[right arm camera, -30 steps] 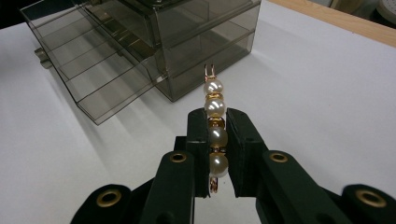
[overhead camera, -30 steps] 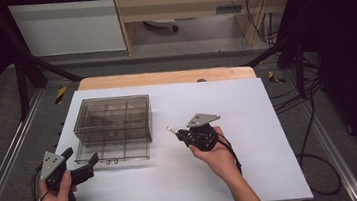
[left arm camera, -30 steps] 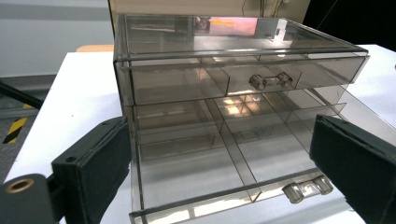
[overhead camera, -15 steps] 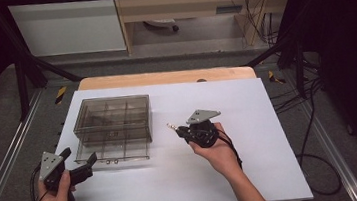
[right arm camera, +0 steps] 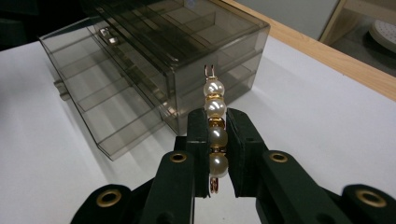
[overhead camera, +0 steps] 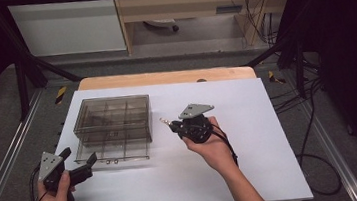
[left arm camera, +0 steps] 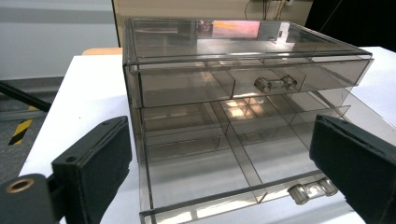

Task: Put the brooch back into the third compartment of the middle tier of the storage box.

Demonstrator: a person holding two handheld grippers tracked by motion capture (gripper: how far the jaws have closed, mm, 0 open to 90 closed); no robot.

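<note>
Since the earlier high view, the right gripper (overhead camera: 169,125) has risen a little above the white table (overhead camera: 274,171), while the left gripper (overhead camera: 80,163) stays before the smoky drawer box (overhead camera: 113,118). Left gripper view: its jaws stand wide apart around the pulled-out bottom drawer (left arm camera: 224,186). Right gripper view: the jaws are clamped on a pearl hair clip (right arm camera: 215,126), held just beside the box.
</note>
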